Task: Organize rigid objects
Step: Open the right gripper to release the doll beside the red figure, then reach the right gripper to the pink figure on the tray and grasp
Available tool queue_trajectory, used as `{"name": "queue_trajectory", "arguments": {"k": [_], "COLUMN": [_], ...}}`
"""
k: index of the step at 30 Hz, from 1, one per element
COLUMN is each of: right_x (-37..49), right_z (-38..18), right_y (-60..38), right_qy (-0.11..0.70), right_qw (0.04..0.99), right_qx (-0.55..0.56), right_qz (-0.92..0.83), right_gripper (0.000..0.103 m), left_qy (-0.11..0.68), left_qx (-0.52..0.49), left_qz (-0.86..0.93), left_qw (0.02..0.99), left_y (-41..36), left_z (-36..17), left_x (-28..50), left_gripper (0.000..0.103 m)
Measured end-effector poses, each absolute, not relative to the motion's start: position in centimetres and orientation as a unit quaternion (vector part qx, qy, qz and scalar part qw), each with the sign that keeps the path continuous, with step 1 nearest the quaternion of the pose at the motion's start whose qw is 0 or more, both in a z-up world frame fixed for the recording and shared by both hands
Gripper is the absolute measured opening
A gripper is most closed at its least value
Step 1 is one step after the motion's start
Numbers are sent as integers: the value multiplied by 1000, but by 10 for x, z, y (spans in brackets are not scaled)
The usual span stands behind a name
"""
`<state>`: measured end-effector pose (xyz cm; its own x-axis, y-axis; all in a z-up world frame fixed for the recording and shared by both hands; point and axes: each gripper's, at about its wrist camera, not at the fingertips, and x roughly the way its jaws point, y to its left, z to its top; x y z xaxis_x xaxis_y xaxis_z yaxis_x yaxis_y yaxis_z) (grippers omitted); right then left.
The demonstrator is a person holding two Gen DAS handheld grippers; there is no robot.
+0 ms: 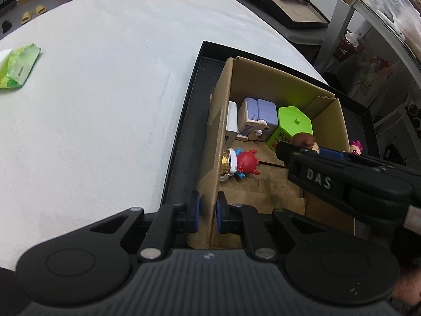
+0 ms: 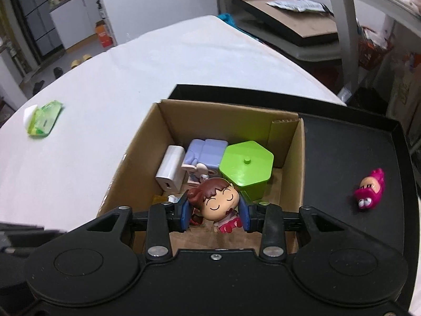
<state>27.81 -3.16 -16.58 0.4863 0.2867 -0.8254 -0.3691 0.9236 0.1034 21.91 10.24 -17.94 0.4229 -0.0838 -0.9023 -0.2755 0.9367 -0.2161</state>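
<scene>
Cardboard is what the left gripper (image 1: pixel 208 212) clamps: its blue pads sit on either side of the left wall of the open cardboard box (image 1: pixel 263 87), pinching that wall near its near corner. The box stands inside a shallow black tray (image 2: pixel 350 142) on a table covered in white cloth (image 1: pixel 105 92).

The right gripper (image 2: pixel 214 212) is closed on a doll with brown hair (image 2: pixel 214 198), its blue pads pressed against both sides of the big head (eyes drawn shut, a pink dress showing below). The doll hangs over the near part of the box interior, just in front of the other things; whether its feet touch the floor I cannot tell.

Inside the box, along the far side, a white charger block (image 2: pixel 171 169) stands by the left wall, a lilac toy sofa piece (image 2: pixel 206 150) next to it, and a green hexagonal container (image 2: pixel 246 167) with a small knob on its lid to the right. From the left wrist view, a red crab-like toy (image 1: pixel 246 162) lies on the box floor against the left wall, touching a clear item with a yellow part (image 1: pixel 225 164).

Outside the box, on the tray's bare black floor to the right, a pink figure (image 2: pixel 369 189) lies on its side, well apart from the cardboard. A green tissue pack (image 2: pixel 43 118) rests far off on the cloth to the left.
</scene>
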Motion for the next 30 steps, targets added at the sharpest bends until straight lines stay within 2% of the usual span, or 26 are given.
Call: {"name": "queue_trajectory", "arguments": {"k": [3,13,17,23,27,30], "right_x": [283,288,286,287,292,296], "right_z": [-165,-144,-142,-135,-132,-134], "right_y": [-35,-61,-74,-91,-104,-114], "right_qy": [472,437,424,407,396,389], "right_qw": [860,881,889,898,903,910], "right_qx": [-28,26,32,54,73,69], "right_qz": [193,181,170,158,151,125], "right_gripper": [43,43,50,54,56,61], "left_qy": [537,537,539,544,543,541], "left_qx": [-161,-143,-130,-110,-95,-83], "left_qz": [52,58,63,81,96,112], "left_qw": [826,829,830,828,829,829], "left_y": [101,97,93,88,87,86], "left_z": [-179,-178,-176,-173,-171,-171], "left_x": [220,219,220,227,231,236], "left_gripper": [12,13,14,17,26,37]}}
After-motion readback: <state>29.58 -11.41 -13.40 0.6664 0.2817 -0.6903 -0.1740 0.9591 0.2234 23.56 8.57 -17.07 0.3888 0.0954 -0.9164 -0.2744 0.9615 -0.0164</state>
